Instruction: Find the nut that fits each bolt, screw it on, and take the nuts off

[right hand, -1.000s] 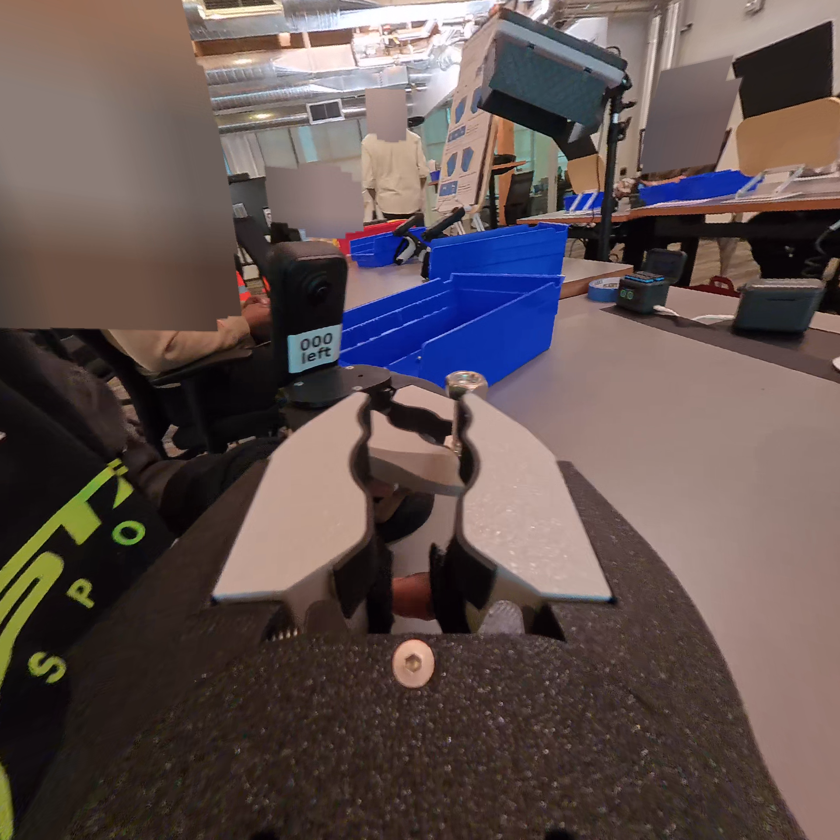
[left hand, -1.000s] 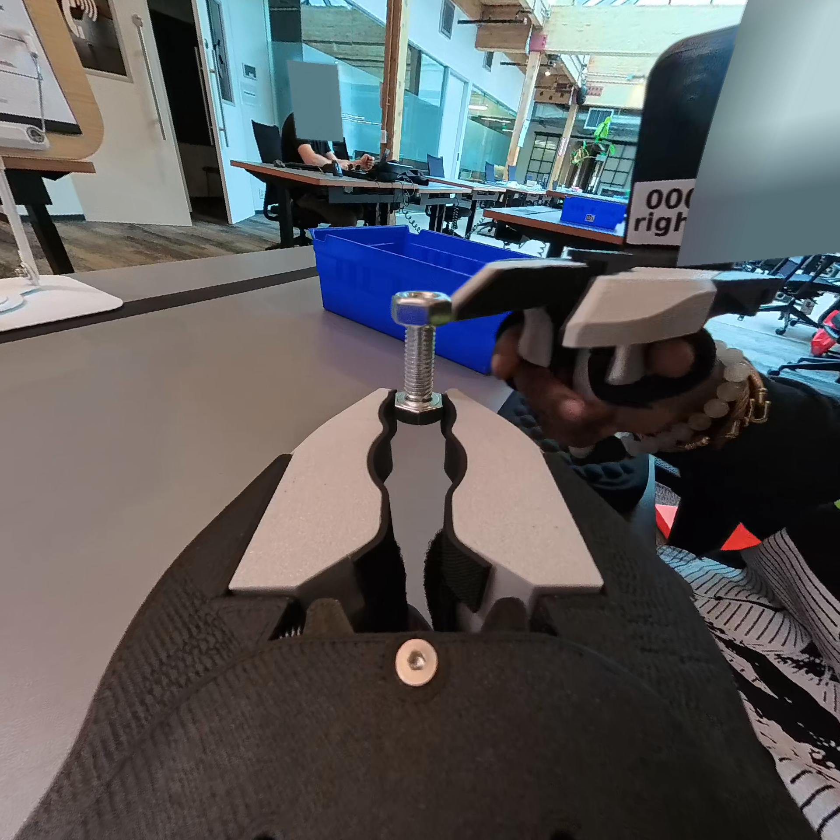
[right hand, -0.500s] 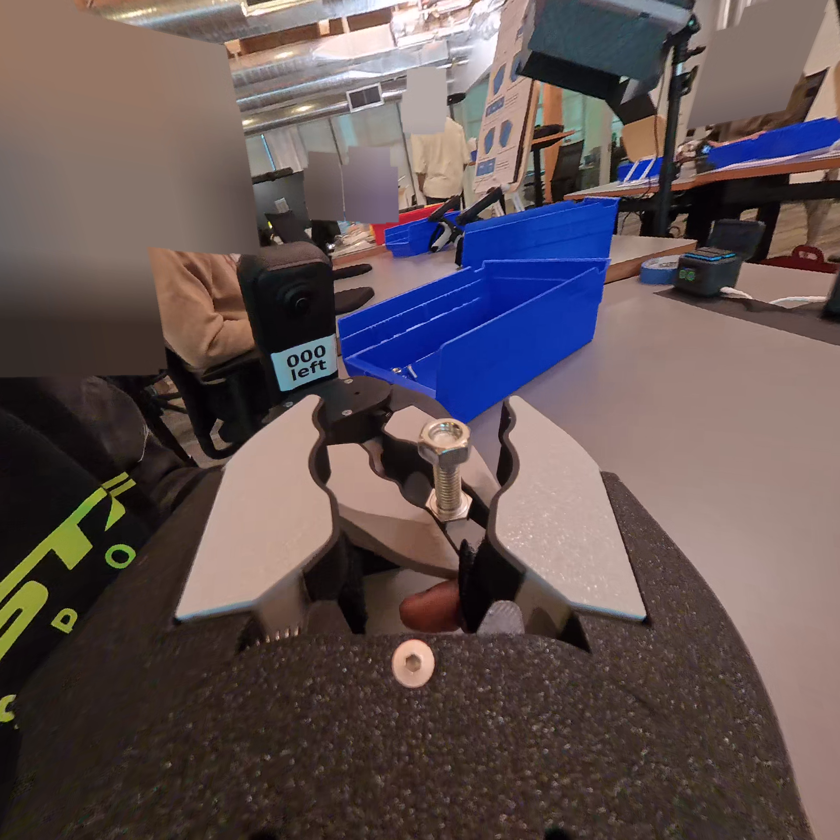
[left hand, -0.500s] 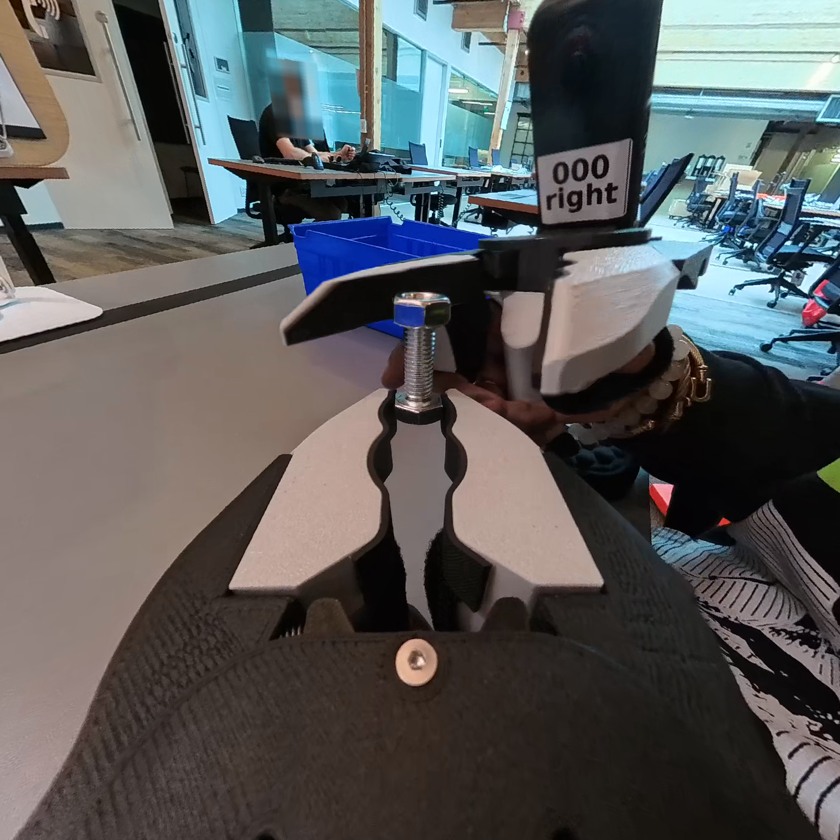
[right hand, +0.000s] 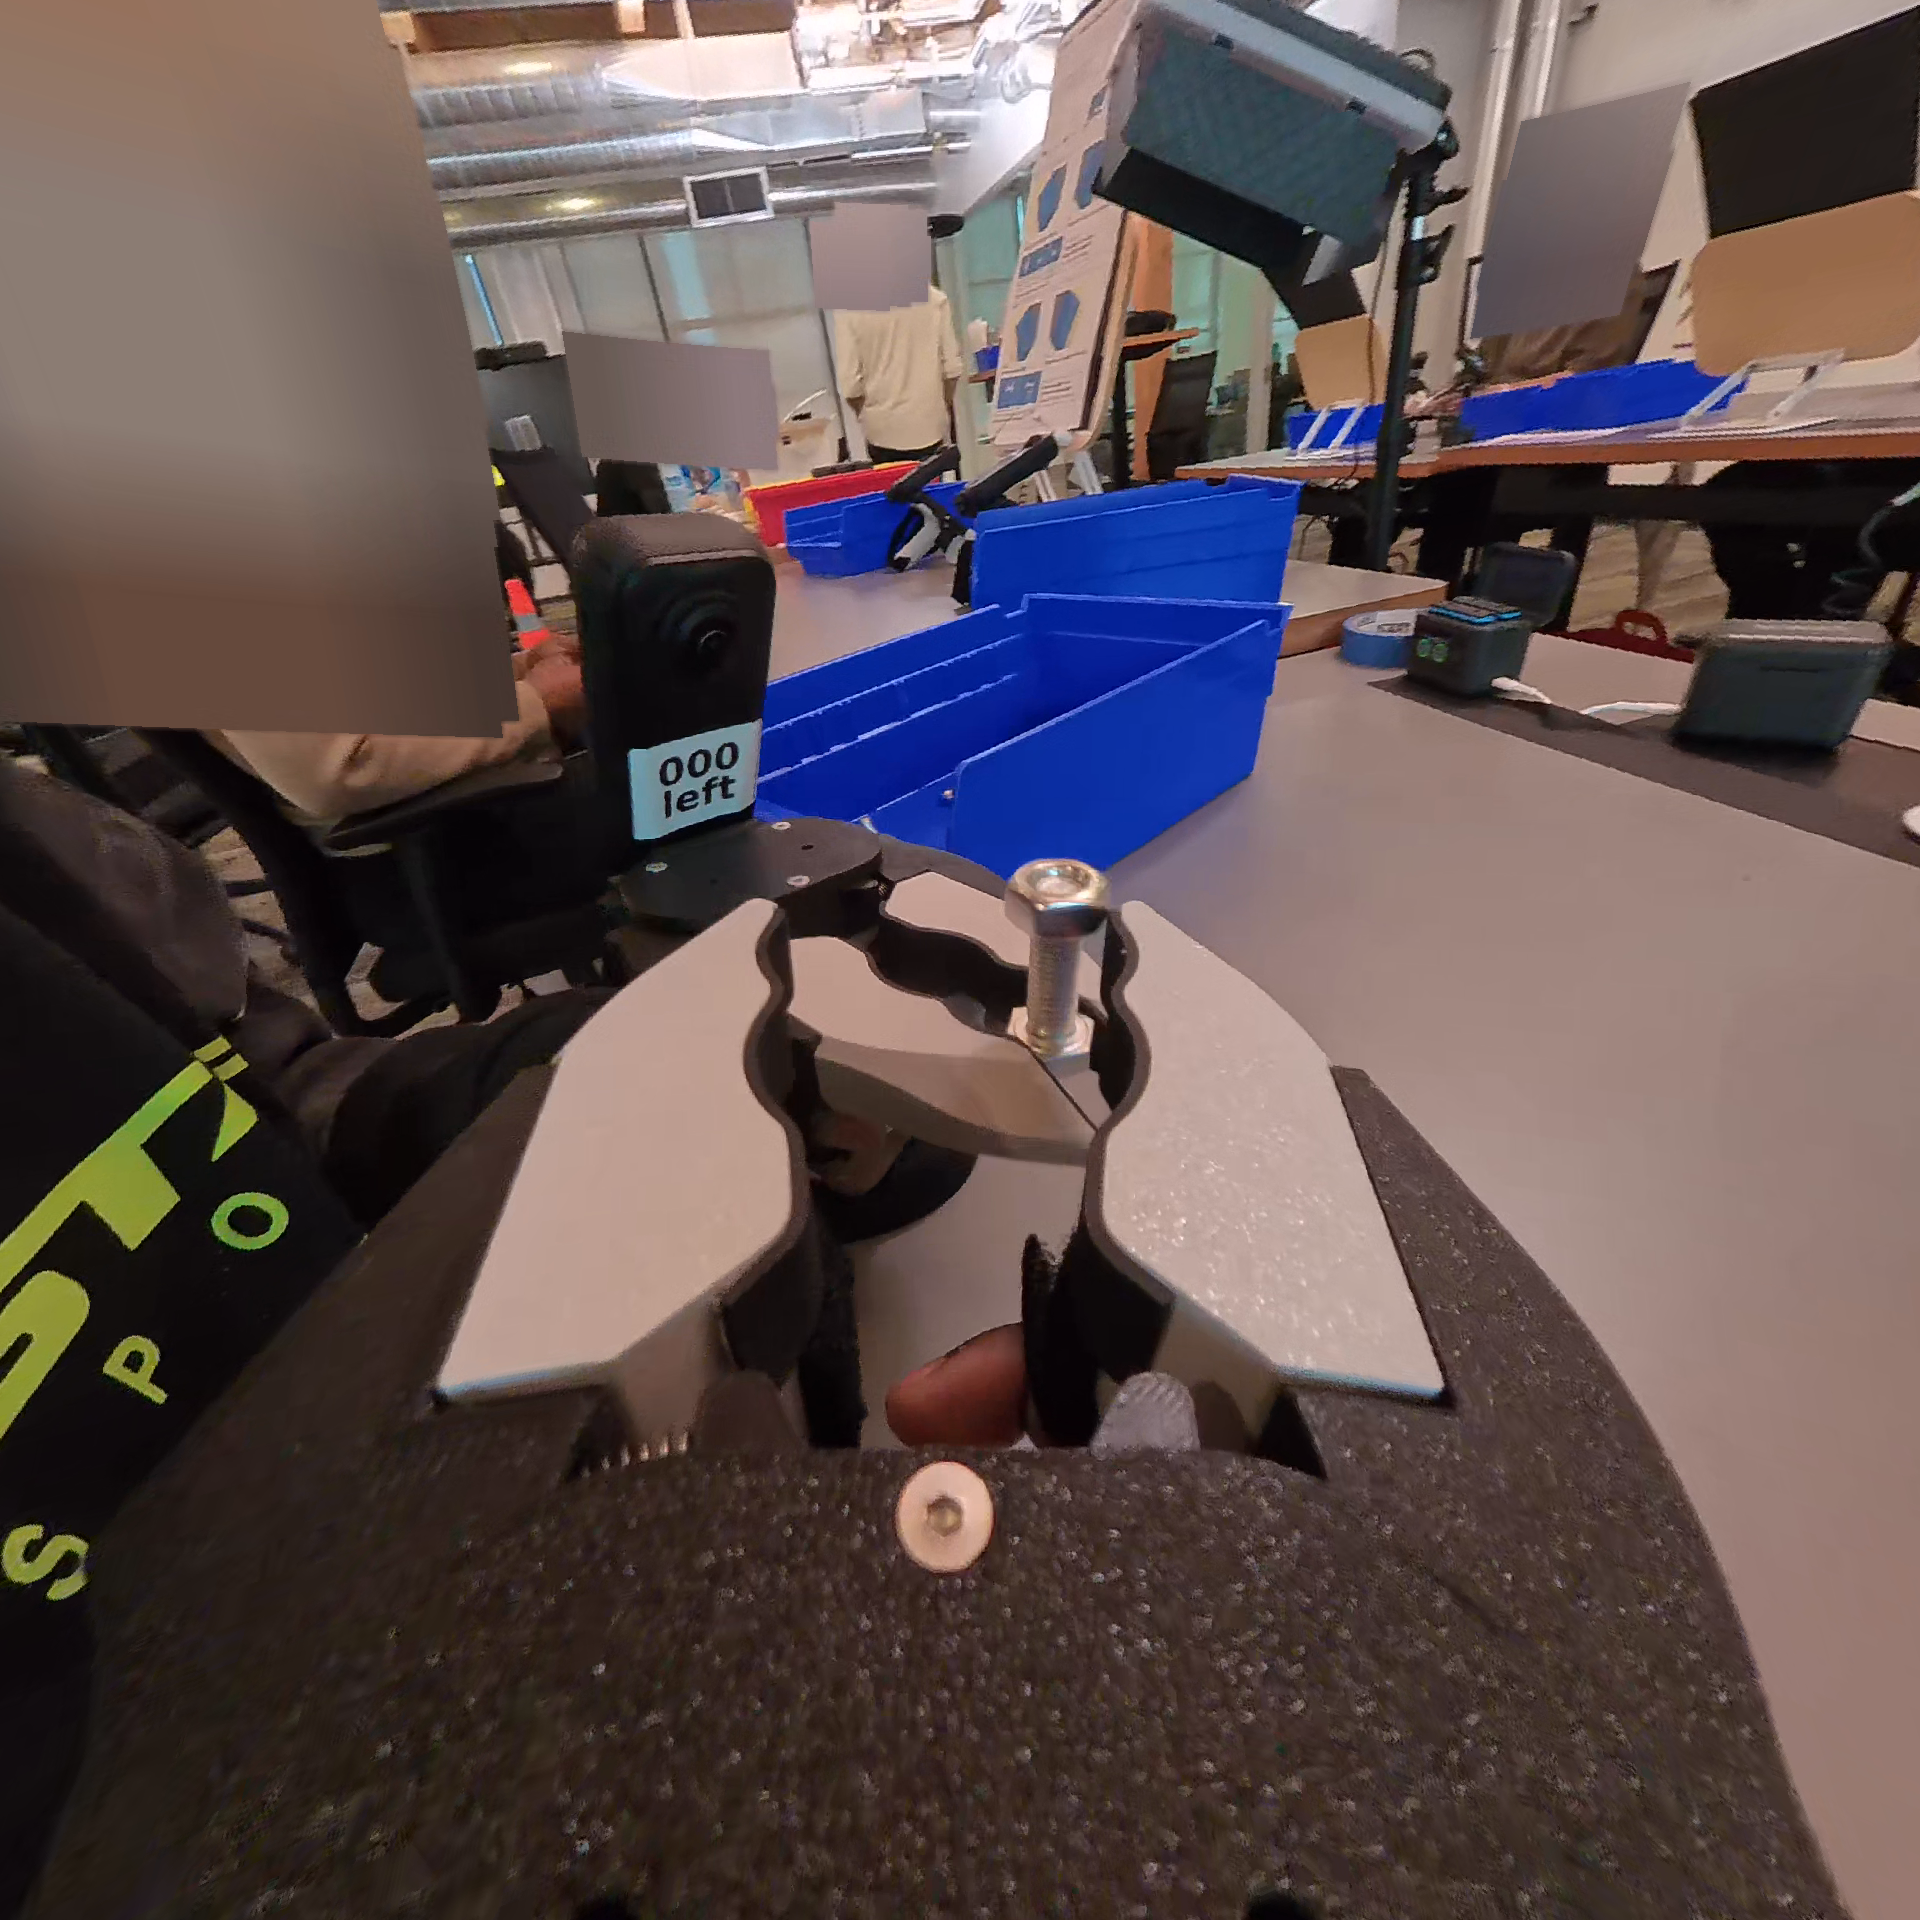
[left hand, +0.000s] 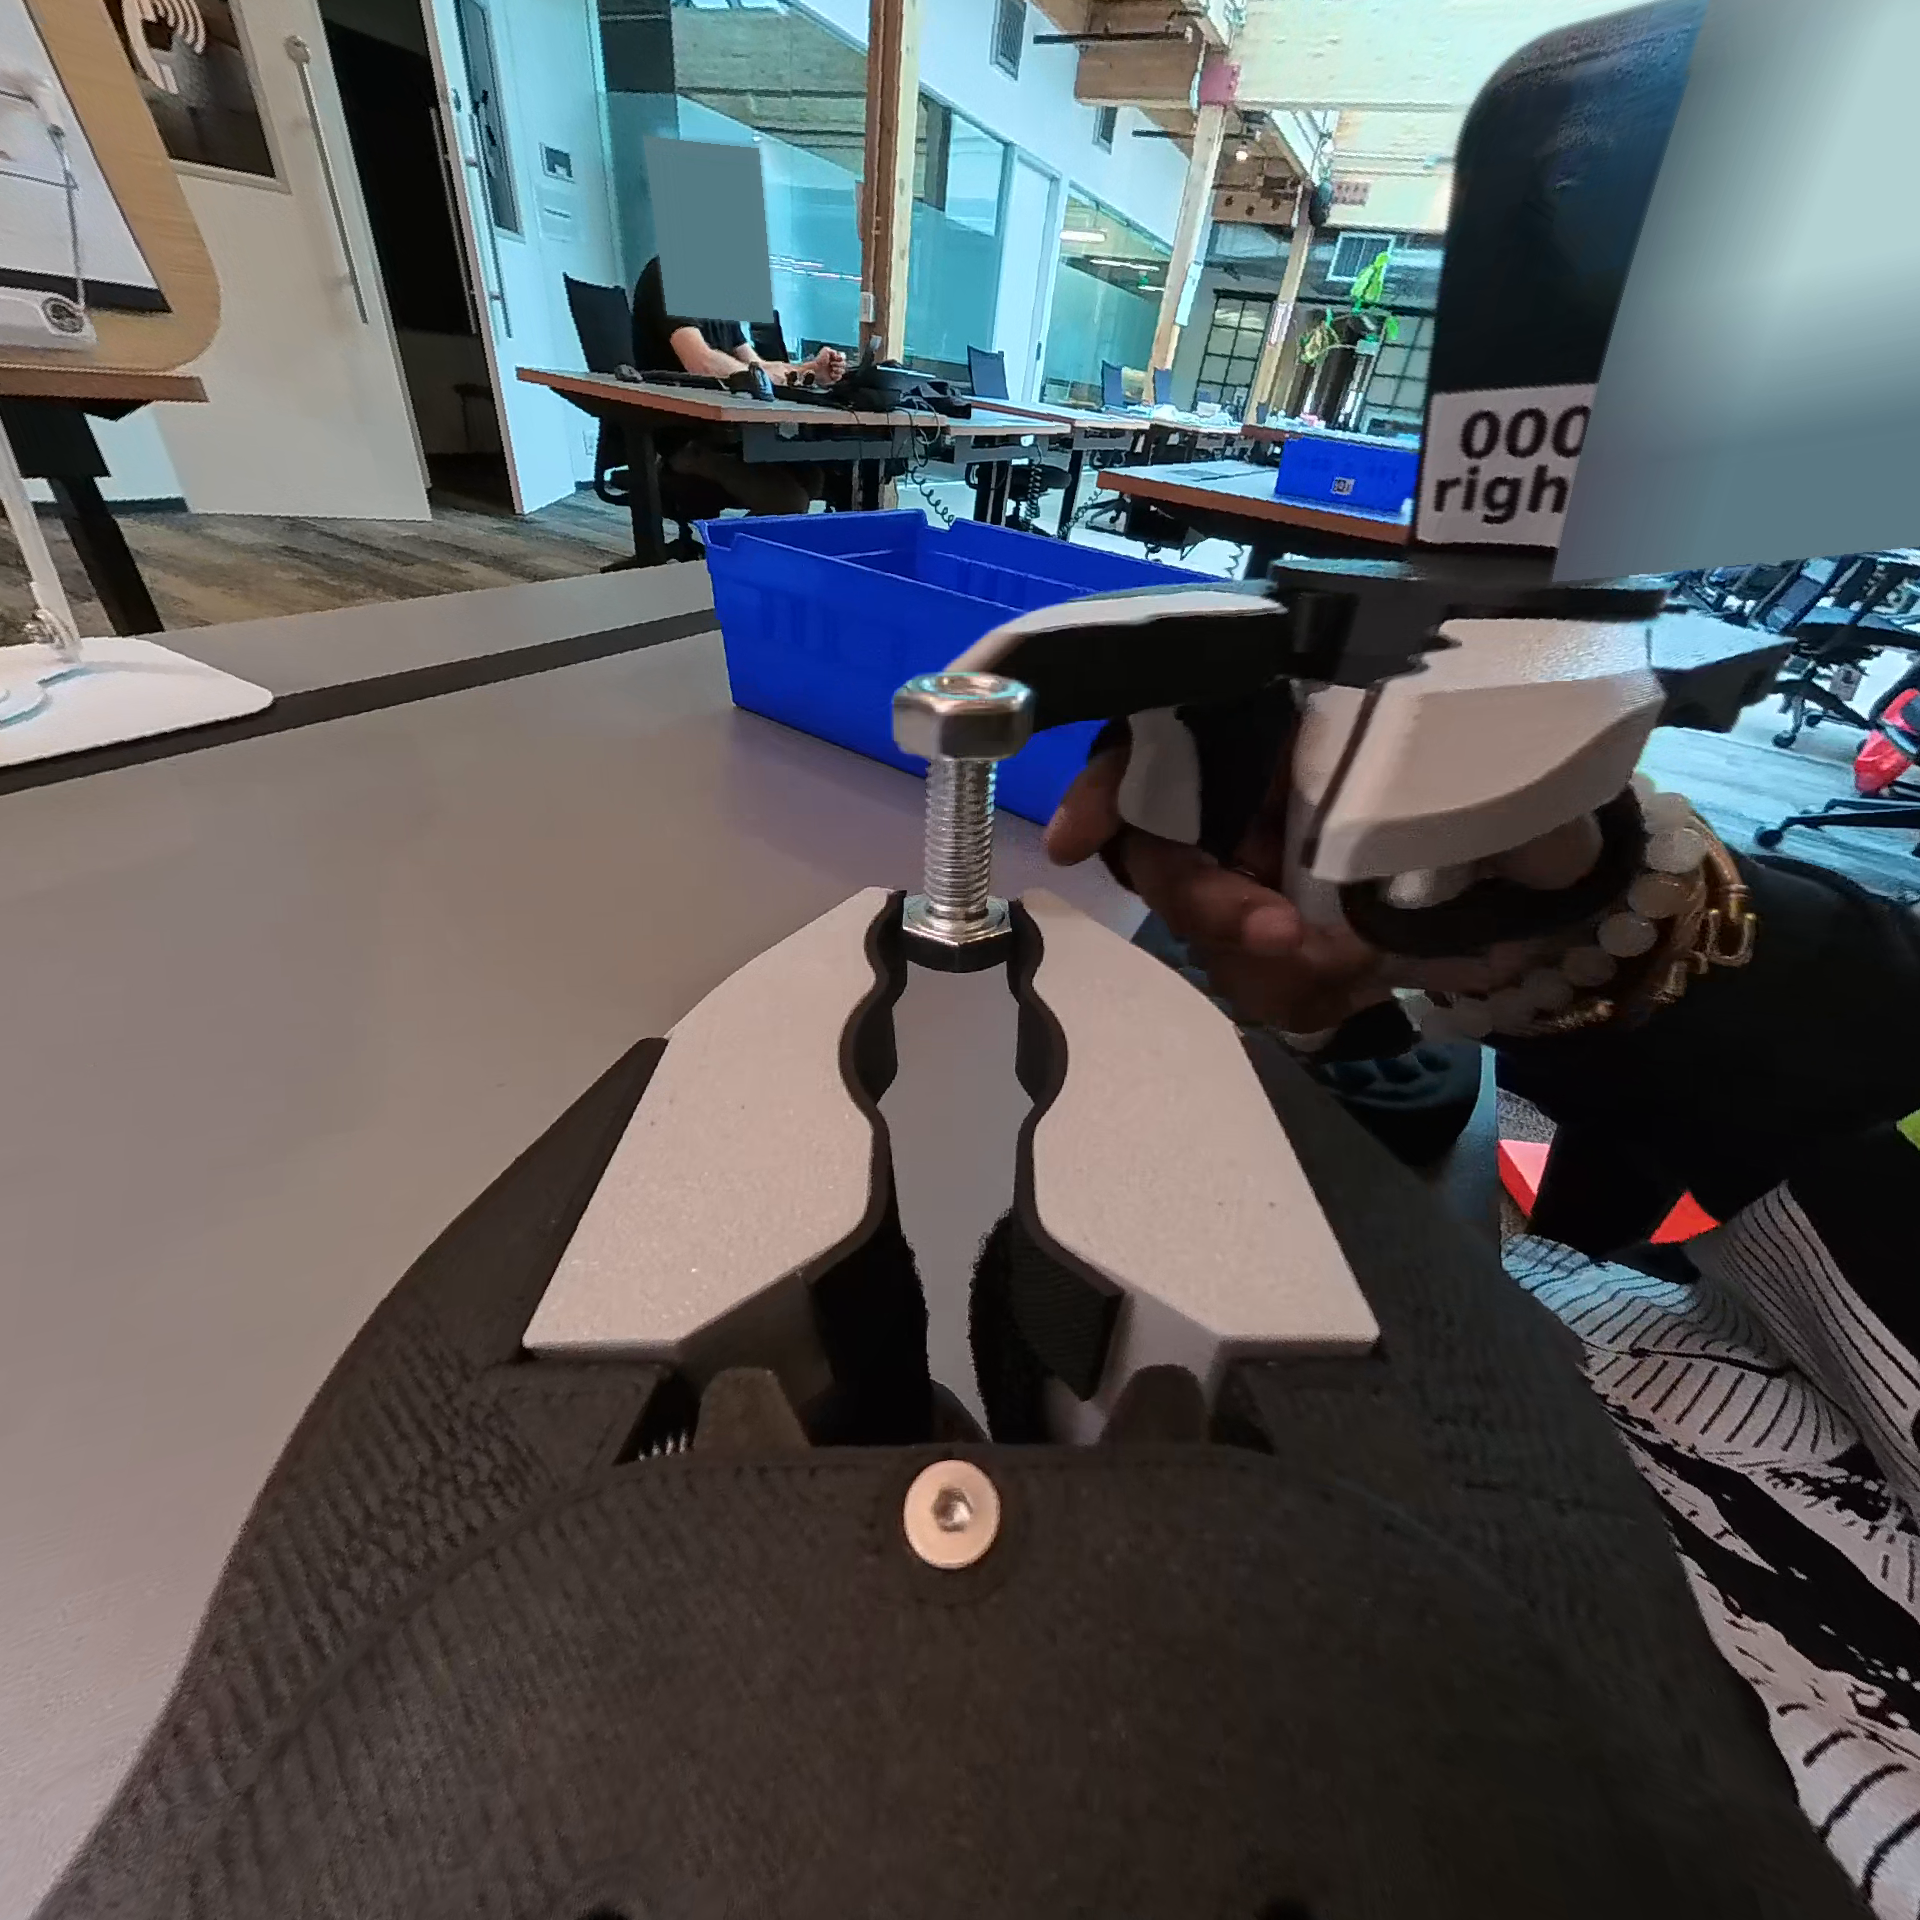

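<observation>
My left gripper point(left hand: 956, 920) is shut on the hex head of a silver bolt point(left hand: 958, 831) and holds it upright above the grey table point(left hand: 364, 935). A silver nut point(left hand: 961, 717) sits at the top of the thread. My right gripper point(right hand: 951, 920) is open. The nut point(right hand: 1055, 896) stands between its tips, close to the right finger point(right hand: 1226, 1122) and far from the left finger. In the left wrist view the right gripper point(left hand: 1195, 727) reaches in from the right at nut height. The left gripper's fingers point(right hand: 935, 1049) show in the right wrist view.
A blue divided bin point(left hand: 831, 623) stands on the table just behind the bolt; it also shows in the right wrist view point(right hand: 1091, 769). Small grey cases point(right hand: 1777, 686) and a roll of blue tape point(right hand: 1371, 634) lie farther back. A person's hand point(left hand: 1226, 914) holds the right gripper. Left tips to right tips: about 5 cm.
The right gripper's jaws stood narrow around the nut, then opened wide as it swung round, and now stand less wide around the nut. The left gripper kept its hold on the bolt.
</observation>
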`<control>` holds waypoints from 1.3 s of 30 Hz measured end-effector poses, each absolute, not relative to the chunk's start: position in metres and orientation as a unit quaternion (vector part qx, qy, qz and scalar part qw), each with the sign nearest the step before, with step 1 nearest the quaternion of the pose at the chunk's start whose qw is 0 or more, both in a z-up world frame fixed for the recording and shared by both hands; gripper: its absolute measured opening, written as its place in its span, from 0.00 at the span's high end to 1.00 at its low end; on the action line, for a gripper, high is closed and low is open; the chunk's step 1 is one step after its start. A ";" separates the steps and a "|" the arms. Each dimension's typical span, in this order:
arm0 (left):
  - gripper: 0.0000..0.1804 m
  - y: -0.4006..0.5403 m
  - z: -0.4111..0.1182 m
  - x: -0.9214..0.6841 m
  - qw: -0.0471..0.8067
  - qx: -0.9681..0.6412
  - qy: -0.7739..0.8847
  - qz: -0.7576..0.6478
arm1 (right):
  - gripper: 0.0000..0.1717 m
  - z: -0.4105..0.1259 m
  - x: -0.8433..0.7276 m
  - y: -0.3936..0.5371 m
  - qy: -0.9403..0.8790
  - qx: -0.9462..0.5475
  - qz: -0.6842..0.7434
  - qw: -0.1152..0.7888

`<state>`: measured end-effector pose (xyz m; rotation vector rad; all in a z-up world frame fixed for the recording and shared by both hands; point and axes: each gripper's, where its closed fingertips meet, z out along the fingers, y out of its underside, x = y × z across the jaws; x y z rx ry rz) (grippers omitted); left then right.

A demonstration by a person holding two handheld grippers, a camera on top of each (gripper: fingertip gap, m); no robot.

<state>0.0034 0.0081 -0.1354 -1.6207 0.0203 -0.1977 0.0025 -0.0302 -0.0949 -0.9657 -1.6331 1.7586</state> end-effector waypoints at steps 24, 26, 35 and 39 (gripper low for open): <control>0.90 0.009 -0.138 0.009 0.679 -0.729 0.028 -0.081 | 0.62 -0.100 -0.017 -0.048 -0.635 -0.336 0.649 0.251; 0.90 0.009 -0.138 0.009 0.680 -0.729 0.028 -0.080 | 0.63 -0.099 -0.016 -0.047 -0.635 -0.334 0.648 0.257; 0.90 0.008 -0.136 0.006 0.685 -0.724 0.017 -0.084 | 0.67 -0.098 -0.001 -0.032 -0.609 -0.356 0.651 0.280; 0.90 0.007 -0.135 0.005 0.688 -0.721 0.013 -0.086 | 0.85 -0.096 0.011 -0.022 -0.597 -0.359 0.651 0.301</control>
